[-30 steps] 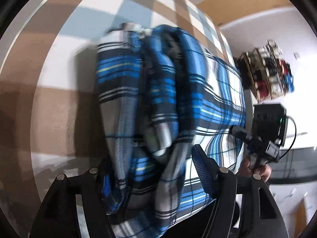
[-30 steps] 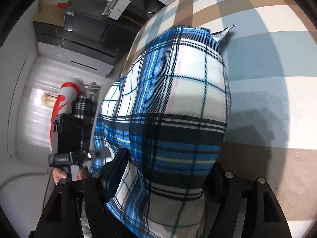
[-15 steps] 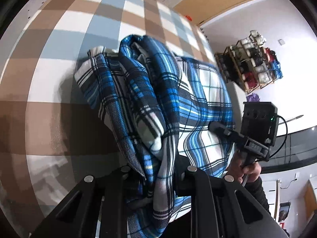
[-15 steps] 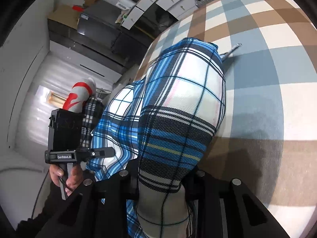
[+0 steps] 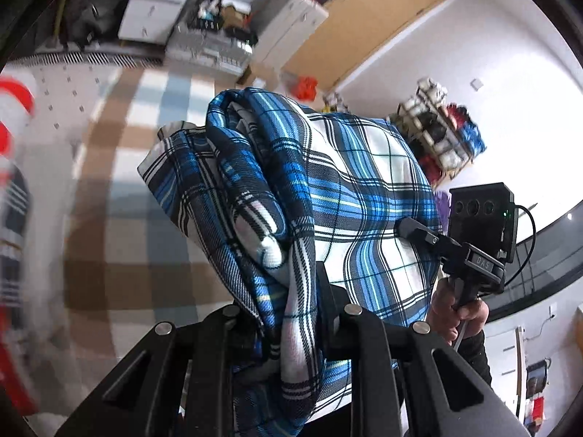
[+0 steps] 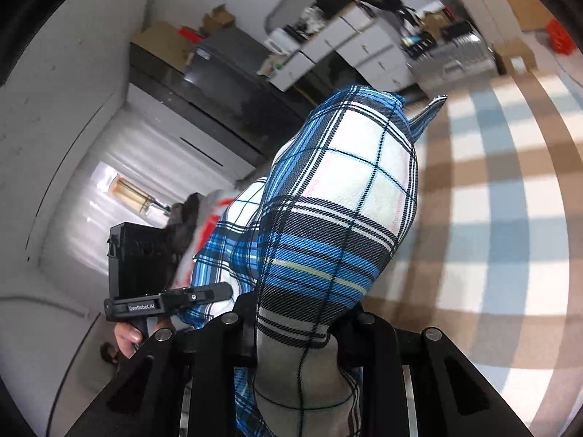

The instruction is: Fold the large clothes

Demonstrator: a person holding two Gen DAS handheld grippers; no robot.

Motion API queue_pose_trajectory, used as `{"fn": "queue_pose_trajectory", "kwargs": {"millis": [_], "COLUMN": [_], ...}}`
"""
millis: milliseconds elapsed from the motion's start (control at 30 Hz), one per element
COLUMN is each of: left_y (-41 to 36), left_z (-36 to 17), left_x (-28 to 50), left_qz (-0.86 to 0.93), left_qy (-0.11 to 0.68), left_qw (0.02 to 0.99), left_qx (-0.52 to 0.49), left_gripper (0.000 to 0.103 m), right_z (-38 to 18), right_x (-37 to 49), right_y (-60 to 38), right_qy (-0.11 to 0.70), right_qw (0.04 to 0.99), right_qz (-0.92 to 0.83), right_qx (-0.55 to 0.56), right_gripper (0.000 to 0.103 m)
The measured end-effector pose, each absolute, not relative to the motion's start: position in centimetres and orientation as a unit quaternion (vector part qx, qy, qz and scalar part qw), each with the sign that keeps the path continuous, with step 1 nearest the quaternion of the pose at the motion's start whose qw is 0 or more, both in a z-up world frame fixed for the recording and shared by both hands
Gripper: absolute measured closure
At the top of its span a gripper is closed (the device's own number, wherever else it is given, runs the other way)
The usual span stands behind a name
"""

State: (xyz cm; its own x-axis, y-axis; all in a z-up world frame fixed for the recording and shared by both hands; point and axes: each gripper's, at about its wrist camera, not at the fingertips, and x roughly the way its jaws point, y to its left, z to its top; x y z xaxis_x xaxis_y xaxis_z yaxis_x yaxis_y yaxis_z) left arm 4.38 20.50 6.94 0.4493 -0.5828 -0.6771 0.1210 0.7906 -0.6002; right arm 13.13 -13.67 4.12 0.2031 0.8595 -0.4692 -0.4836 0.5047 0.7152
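1. Right now the left gripper (image 5: 288, 313) is clamping a bunched fold of the plaid shirt (image 5: 328, 189), its two black fingers (image 5: 329, 302) pressing the cloth from either side.
2. Likewise the right gripper (image 6: 295, 327) is squeezing another bunch of the same shirt (image 6: 339, 218), the fabric filling the narrow gap between its jaws.
3. Each tool is showing up in the other's camera: the right gripper (image 5: 419, 231) is appearing at the shirt's right edge in the left wrist view, with a hand (image 5: 455, 309) wrapping around its handle.
4. In the right wrist view the left gripper (image 6: 204, 296) is sitting at the shirt's left edge, with a hand (image 6: 127, 335) gripping it from below.
5. Between the two tools the shirt is hanging in thick, rumpled layers of blue, white and black check, held above the checked cloth (image 5: 120, 196) of brown, white and pale blue squares.
6. Farther out, white drawer units (image 5: 153, 11) and a wooden board (image 5: 364, 25) are standing along the wall, and a rack of folded items (image 5: 441, 134) is leaning by the white wall at the right.
7. Dark cabinets (image 6: 218, 83) and cardboard boxes (image 6: 160, 36) are lining the far side in the right wrist view.
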Motion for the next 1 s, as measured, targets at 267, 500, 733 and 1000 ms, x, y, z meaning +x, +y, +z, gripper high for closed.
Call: {"fn": "queue_pose_trajectory", "kwargs": {"millis": [267, 500, 733, 1000], "left_y": [25.7, 33.5, 42.5, 48.8], "left_z": [15.0, 17.1, 13.4, 2.4], "left_x": [2.2, 0.5, -0.4, 1.7], "left_qz": [-0.159, -0.050, 0.020, 0.019], "left_qy": [0.442, 0.441, 0.454, 0.479], "left_qw": [0.857, 0.873, 0.862, 0.818], "left_qx": [-0.210, -0.201, -0.223, -0.317], "left_gripper": [0.088, 0.088, 0.088, 0.086], "right_z": [13.4, 16.0, 12.3, 0.7], "right_x": [12.0, 12.2, 12.0, 11.7], "right_y": [-6.0, 6.2, 19.4, 26.1], "right_qy": [0.412, 0.429, 0.466, 0.546], "right_qw": [0.733, 0.695, 0.650, 0.620], "right_qz": [0.498, 0.541, 0.568, 0.536], "right_qx": [0.212, 0.202, 0.194, 0.174], "right_gripper": [0.076, 0.076, 0.076, 0.076]}}
